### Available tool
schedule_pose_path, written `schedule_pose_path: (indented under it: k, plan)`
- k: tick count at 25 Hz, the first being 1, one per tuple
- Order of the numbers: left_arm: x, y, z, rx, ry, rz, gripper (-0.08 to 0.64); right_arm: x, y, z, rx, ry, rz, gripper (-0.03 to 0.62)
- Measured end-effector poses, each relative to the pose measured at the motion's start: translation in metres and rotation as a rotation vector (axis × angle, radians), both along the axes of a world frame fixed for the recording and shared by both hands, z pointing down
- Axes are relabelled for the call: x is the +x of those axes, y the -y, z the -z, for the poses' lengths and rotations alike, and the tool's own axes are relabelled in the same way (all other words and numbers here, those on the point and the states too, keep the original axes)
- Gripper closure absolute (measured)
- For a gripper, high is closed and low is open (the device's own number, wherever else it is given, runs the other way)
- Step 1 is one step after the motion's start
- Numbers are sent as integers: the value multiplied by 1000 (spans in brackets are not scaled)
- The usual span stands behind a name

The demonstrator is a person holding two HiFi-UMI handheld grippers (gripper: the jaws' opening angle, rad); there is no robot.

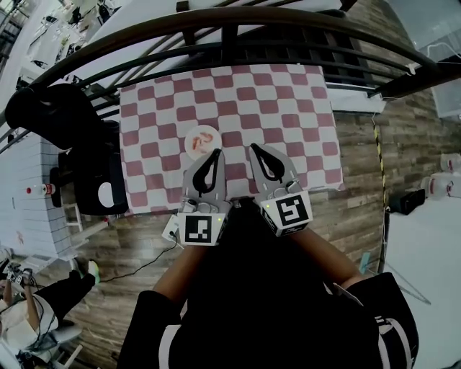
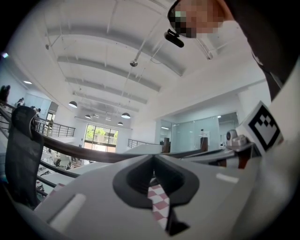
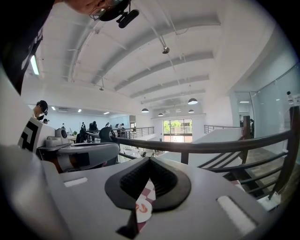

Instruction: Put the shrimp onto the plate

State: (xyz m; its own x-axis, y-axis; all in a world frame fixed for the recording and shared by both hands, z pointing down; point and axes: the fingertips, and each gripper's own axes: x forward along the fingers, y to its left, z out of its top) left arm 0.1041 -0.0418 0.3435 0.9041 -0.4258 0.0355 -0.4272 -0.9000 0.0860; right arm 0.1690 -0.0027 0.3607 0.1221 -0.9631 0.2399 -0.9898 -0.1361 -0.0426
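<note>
A small white plate (image 1: pixel 202 140) lies on the red-and-white checked cloth (image 1: pixel 288 108), and orange shrimp (image 1: pixel 204 138) rest on it. Both grippers hover side by side over the cloth's near edge. My left gripper (image 1: pixel 215 155) is shut and holds nothing; its tip is just right of the plate. My right gripper (image 1: pixel 255 150) is also shut and holds nothing, a little further right. In the right gripper view, the plate (image 3: pixel 144 212) and a shrimp (image 3: pixel 139 206) show through the slit between the jaws. The left gripper view shows only checked cloth (image 2: pixel 158 202) there.
A black curved railing (image 1: pixel 238 21) runs behind the table. A black chair (image 1: pixel 94 173) stands at the table's left side. A person (image 1: pixel 36 310) sits at lower left. Wooden floor (image 1: pixel 360 209) lies to the right, with white containers (image 1: pixel 446 184) at the far right.
</note>
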Motion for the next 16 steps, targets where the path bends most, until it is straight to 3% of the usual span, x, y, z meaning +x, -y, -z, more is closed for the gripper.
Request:
schedule_pose_path:
  k: [16]
  plan:
    - [-44, -12, 10, 43, -18, 8, 551, -49, -9, 6, 25, -56, 28, 595]
